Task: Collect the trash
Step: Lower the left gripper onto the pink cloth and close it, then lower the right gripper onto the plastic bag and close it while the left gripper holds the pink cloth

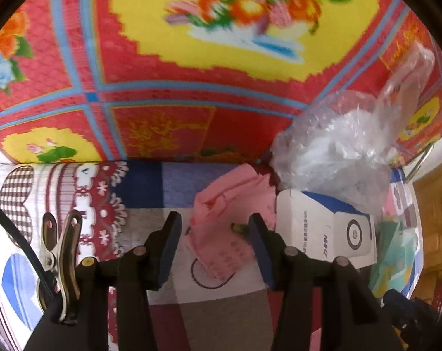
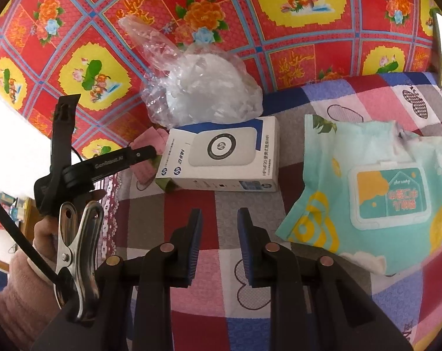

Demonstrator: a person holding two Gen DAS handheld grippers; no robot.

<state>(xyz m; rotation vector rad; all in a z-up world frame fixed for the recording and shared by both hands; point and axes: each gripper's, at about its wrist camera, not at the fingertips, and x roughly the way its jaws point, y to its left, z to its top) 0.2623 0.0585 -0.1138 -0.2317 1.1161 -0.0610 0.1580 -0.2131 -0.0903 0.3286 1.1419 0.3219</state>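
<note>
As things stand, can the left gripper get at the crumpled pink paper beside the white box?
Probably yes. The left gripper is open with the pink paper between its fingers; the white box sits just to one side, not blocking.

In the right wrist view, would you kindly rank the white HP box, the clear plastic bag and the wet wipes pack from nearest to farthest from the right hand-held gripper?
From the right hand-held gripper:
1. White HP box, just ahead.
2. Wet wipes pack, off to the right; too close to the box to rank firmly.
3. Clear plastic bag, behind the box, against the floral cloth.
</note>
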